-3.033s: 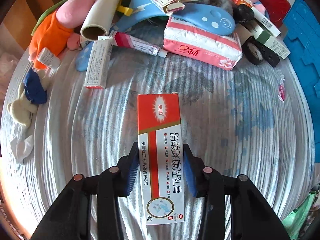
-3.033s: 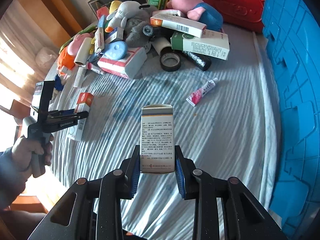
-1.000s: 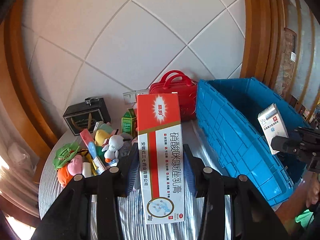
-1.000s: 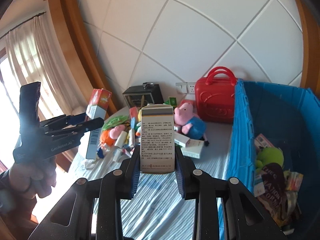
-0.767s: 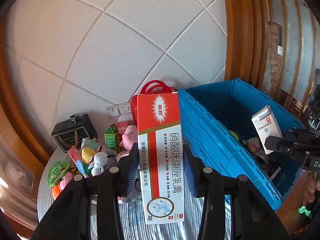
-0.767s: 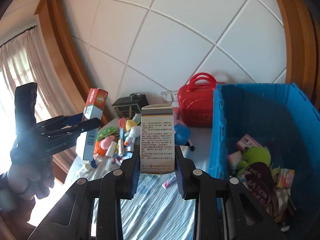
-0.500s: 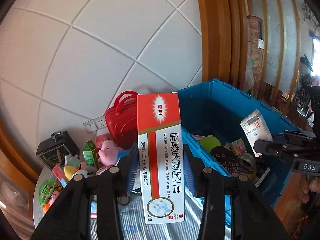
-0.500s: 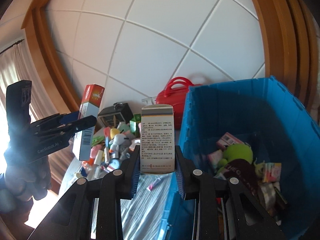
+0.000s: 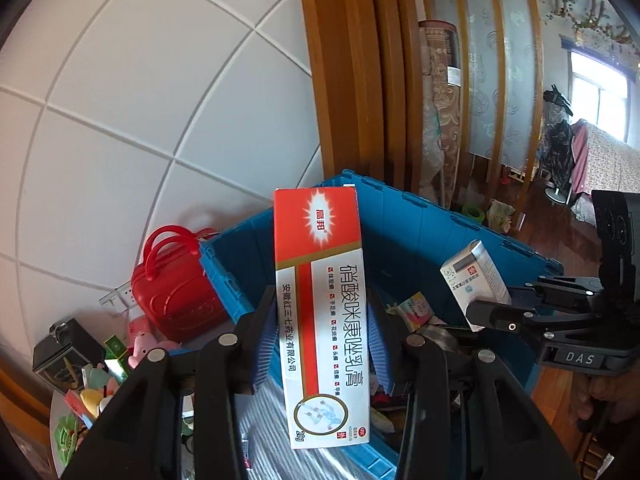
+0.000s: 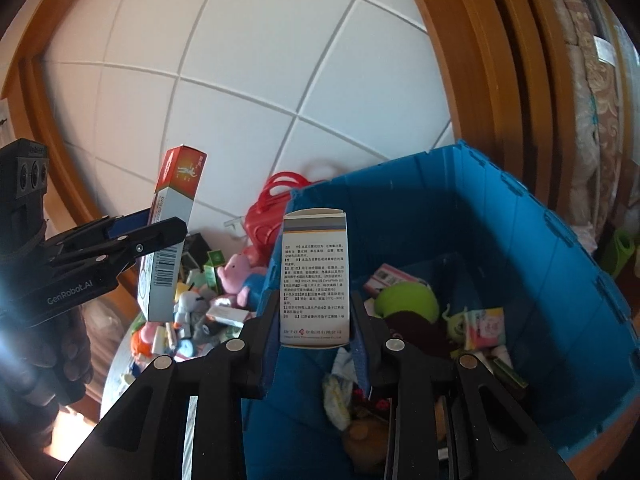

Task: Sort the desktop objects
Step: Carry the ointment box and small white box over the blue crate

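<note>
Your left gripper (image 9: 320, 354) is clamped on the red-and-white ointment box (image 9: 320, 312), standing upright between its pads, above the blue crate's (image 9: 420, 224) near rim. To its right, your right gripper (image 10: 316, 350) grips the grey-topped white medicine box (image 10: 315, 280) over the crate's (image 10: 540, 280) cluttered interior.

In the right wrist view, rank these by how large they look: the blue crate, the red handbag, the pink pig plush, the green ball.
1. blue crate, by far the largest.
2. red handbag, partly hidden behind the crate.
3. green ball and pink pig plush look about alike; the ball is nearer the camera, so I won't rank them.
</note>
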